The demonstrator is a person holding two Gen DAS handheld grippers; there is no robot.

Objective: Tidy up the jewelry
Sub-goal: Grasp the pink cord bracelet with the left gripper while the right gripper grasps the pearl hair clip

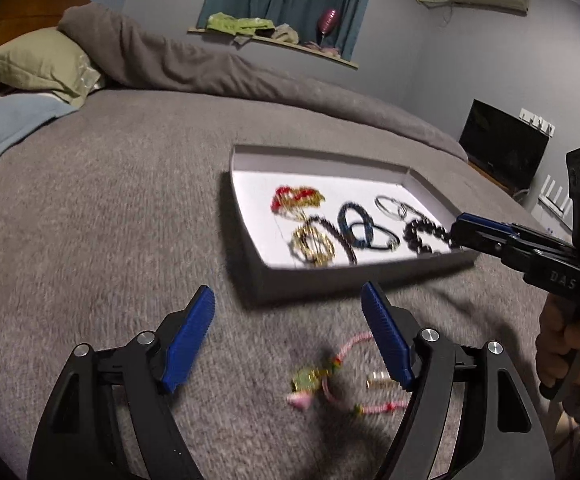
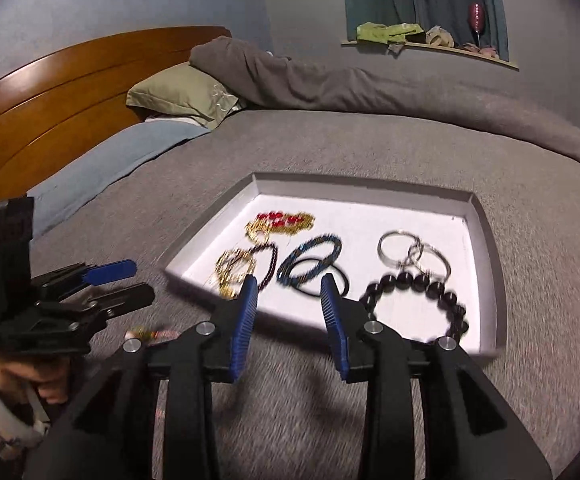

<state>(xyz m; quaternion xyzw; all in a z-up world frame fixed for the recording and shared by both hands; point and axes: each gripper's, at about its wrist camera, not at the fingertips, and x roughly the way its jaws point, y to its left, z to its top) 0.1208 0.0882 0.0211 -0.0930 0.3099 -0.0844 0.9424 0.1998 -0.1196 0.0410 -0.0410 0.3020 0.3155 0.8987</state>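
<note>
Shallow white cardboard tray (image 1: 249, 236) sits on grey-blanketed bed (image 1: 109, 220). Black bead bracelet (image 2: 422, 292) lies in tray, right of blue beaded bracelet (image 2: 310, 256). Pink cord charm bracelet (image 1: 330, 380) lies on bed, before tray.

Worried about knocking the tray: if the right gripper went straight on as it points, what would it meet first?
Probably the near wall of the white tray, then the blue and black bracelets just inside. The right gripper is open and empty; its height above the wall is unclear.
</note>
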